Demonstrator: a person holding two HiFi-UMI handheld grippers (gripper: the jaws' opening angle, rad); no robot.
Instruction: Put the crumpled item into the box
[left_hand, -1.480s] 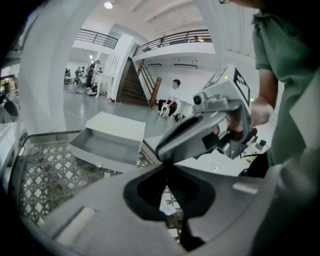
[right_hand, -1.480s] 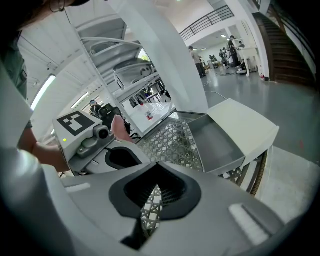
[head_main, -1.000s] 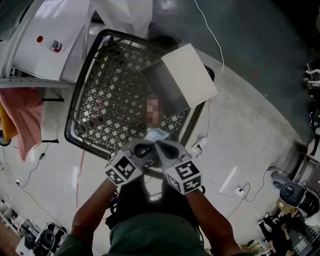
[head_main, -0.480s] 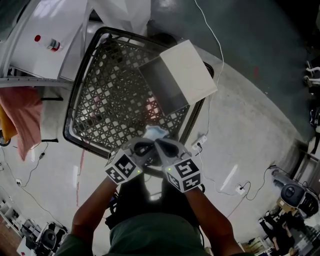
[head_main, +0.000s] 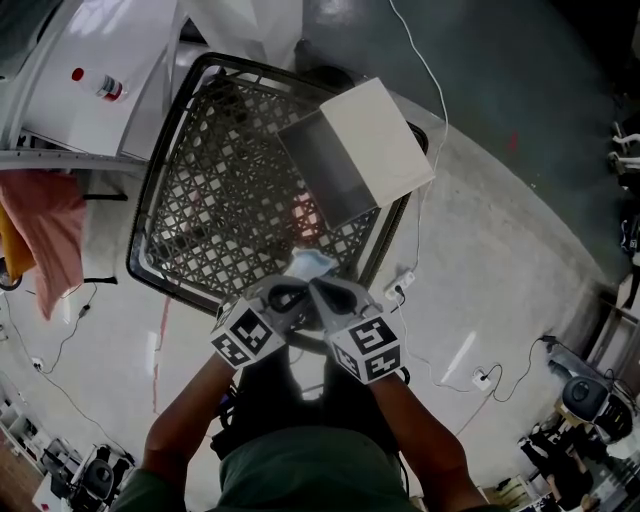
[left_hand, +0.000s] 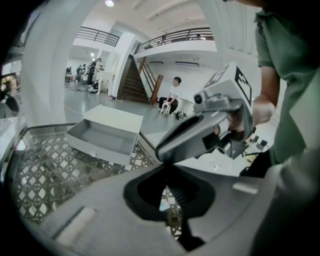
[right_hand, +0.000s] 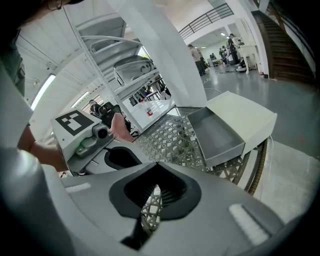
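Note:
The crumpled item (head_main: 310, 265), pale blue and white, lies on the near edge of the black mesh table (head_main: 220, 200). Just behind it, my left gripper (head_main: 296, 291) and right gripper (head_main: 319, 289) sit side by side with tips almost touching, both shut and empty. The white box (head_main: 375, 150) stands open at the table's far right, its grey inside bare. In the left gripper view, a pale blue bit of the item (left_hand: 164, 202) shows below the shut jaws; the box (left_hand: 107, 132) lies ahead. The right gripper view shows the box (right_hand: 225, 127) ahead on the right.
White shelving with a small bottle (head_main: 100, 92) stands beyond the table at top left. A pink cloth (head_main: 45, 230) hangs at the left. Cables and a power strip (head_main: 400, 290) lie on the floor right of the table. A person (left_hand: 172, 95) sits far off.

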